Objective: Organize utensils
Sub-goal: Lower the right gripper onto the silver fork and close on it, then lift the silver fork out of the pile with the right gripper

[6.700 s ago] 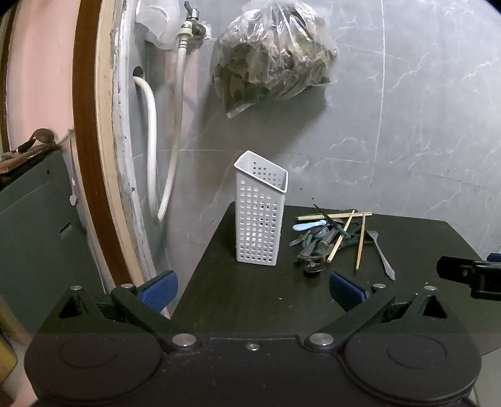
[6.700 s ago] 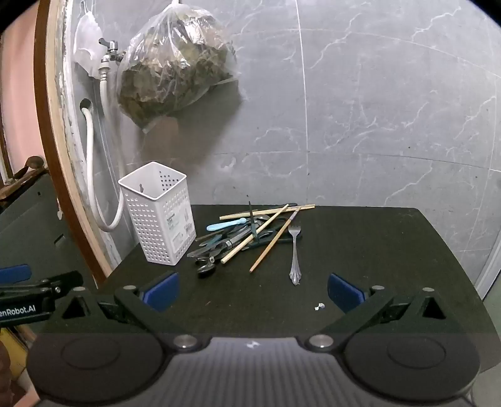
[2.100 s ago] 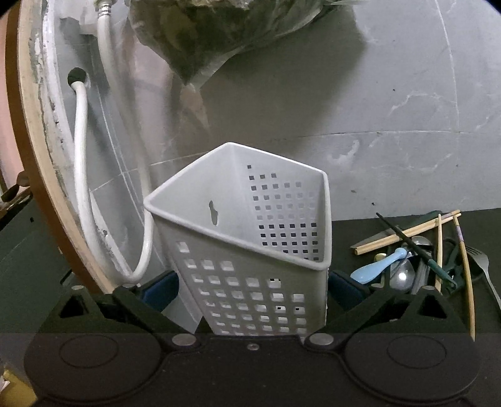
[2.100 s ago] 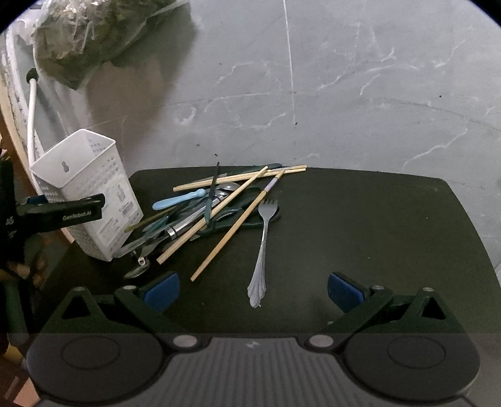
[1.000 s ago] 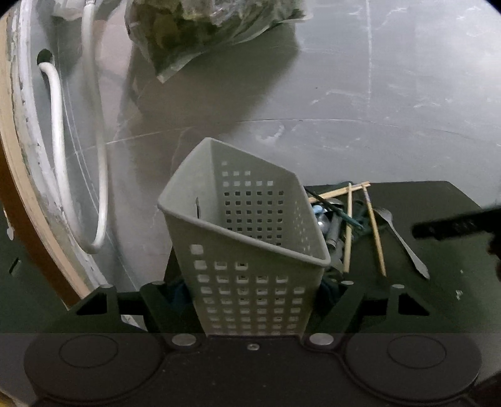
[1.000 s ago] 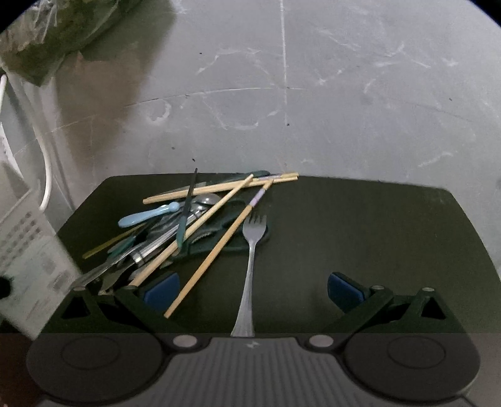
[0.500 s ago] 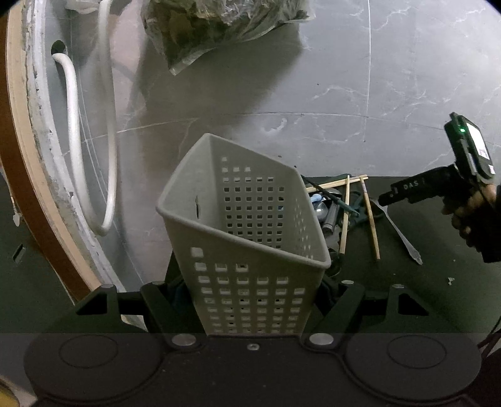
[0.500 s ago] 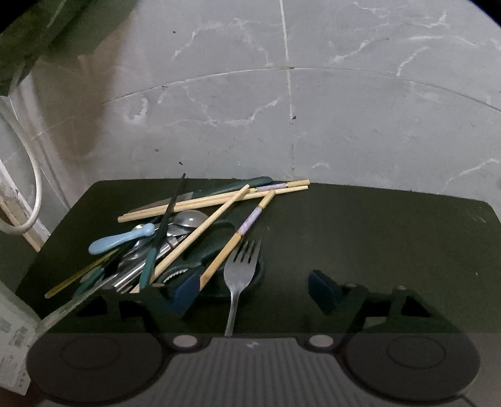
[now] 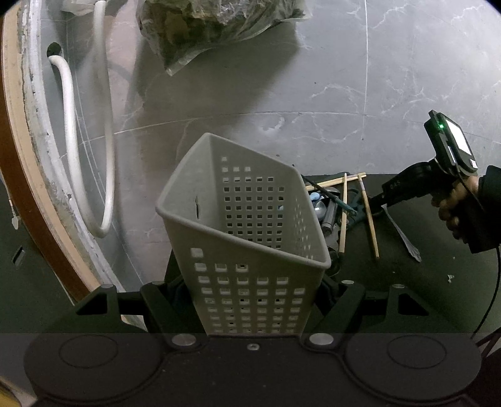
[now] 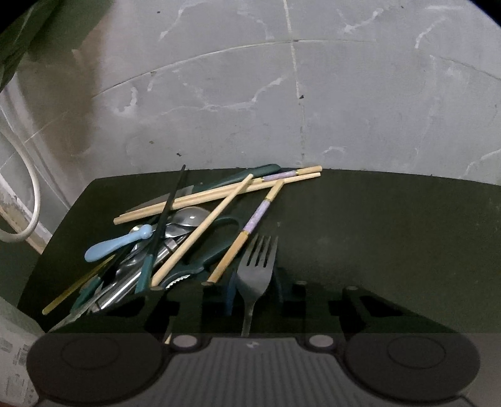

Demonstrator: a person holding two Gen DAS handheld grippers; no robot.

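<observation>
Nearest in the left wrist view: left gripper point(image 9: 252, 300) clamped on the lower walls of a white perforated basket point(image 9: 244, 238), one finger pressed to each side. Basket tilted, open mouth leaning away toward the wall, nothing visible inside. Just beyond its right rim, on the dark table point(image 9: 422, 281), a heap of utensils, partly hidden by the basket.

Nearest in the right wrist view: right gripper point(image 10: 253, 296) closed in on a metal fork point(image 10: 256, 266), blue pads tight against the neck below the tines, handle running back under the gripper body. Tines pointing away toward the wall. Whether lifted or resting on the table, cannot tell.

Just left of the fork, a purple-banded chopstick point(image 10: 250, 228) lying diagonally. Further left, plain wooden chopsticks point(image 10: 200, 231) crossing dark green scissors point(image 10: 216, 247), a light blue spoon point(image 10: 116, 245), a black chopstick point(image 10: 167, 206) and several metal spoons point(image 10: 188, 217).

Farther back, grey marble wall tiles point(image 10: 297, 94). To the left, a white hose point(image 9: 70, 137); above, a hanging plastic bag of leaves point(image 9: 216, 22).
</observation>
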